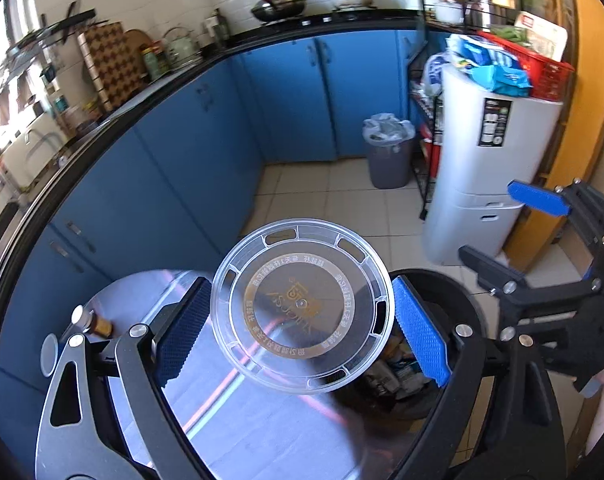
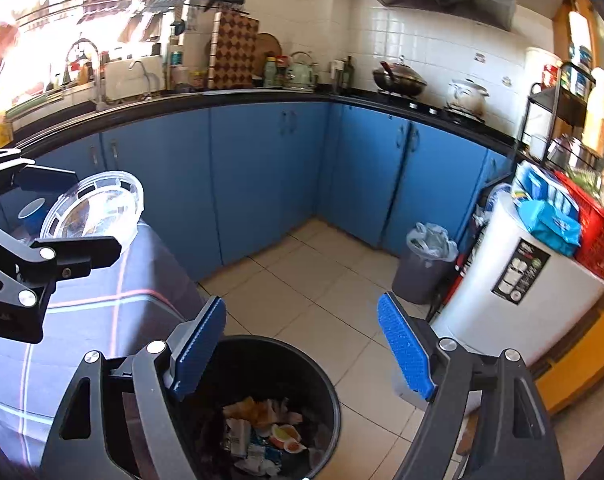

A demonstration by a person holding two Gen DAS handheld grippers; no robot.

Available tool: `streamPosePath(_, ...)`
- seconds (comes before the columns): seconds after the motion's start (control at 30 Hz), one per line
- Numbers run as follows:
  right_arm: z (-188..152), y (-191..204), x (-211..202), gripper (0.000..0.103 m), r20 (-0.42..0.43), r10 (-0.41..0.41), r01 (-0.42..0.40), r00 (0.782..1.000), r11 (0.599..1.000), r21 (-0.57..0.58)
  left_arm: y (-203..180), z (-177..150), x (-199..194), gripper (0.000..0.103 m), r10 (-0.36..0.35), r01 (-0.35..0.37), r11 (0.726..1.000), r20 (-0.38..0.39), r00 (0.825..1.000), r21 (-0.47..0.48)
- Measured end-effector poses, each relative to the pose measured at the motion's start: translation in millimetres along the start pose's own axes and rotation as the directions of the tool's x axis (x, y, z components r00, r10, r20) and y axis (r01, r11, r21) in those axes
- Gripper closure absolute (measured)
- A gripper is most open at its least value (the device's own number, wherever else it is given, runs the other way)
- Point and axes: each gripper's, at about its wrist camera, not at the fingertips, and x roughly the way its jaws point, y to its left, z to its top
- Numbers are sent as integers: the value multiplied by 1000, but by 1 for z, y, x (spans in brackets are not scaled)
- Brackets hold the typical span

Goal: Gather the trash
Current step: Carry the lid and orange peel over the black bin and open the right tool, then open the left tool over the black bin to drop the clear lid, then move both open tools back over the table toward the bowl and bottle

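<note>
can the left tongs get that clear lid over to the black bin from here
Probably yes. The left tongs grip the clear lid above the table edge, and the black bin stands open beside it. The right tongs, open and empty, hover over the bin and may crowd it.

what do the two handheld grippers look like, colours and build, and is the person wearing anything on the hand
Both the left gripper and the right gripper are black linkage frames with silver pivot bolts and two flat blue fingers whose pads carry a fine knurled texture. No cables show. The hand on the right gripper seems to wear a dark fingerless glove.
</note>
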Motion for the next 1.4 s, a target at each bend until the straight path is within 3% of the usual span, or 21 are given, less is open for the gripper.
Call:
streamPosePath(0.13, -9, -19, 1, 27, -19, -20, 20, 1000, 999, 35, -21, 16, 4, 13, -37, 37, 999, 13, 999, 20)
streamPosePath(0.23, -17, -32, 1, 27, -34, -36, 38, 999, 998, 59, -24, 27, 7, 3, -82, 82, 997, 3, 997, -8)
streamPosePath(0.33, -21, -37, 1, 27, -42, -34, 37, 999, 996, 76, -21, 33, 12, 3, -113, 113, 992, -11, 993, -52)
streamPosePath(0.57, -18, -18, 6, 27, -50, 6, -3, 999, 998, 60, 4, 21, 20, 3, -100, 94, 988, -40, 994, -122)
streamPosePath(0.9, 9, 94, 26, 27, -53, 134, -140, 990, 981, -137, 112, -37, 1, 3, 58, -71, 967, -60, 997, -244)
streamPosePath(1.0, 21, 133, 34, 27, -57, 179, -186, 982, 963, -194, 159, -64, -6, 3, 125, -144, 943, -81, 989, -299)
streamPosePath(1.2, 47, 208, 56, 27, -75, 270, -280, 960, 926, -252, 254, -122, -17, 3, 202, -243, 866, -139, 969, -436)
streamPosePath(1.3, 59, 250, 70, 27, -89, 321, -333, 943, 903, -270, 295, -152, -19, 3, 239, -294, 830, -173, 955, -475)
streamPosePath(1.4, 67, 290, 86, 27, -107, 347, -362, 932, 883, -300, 322, -173, -17, 3, 264, -326, 810, -193, 945, -487)
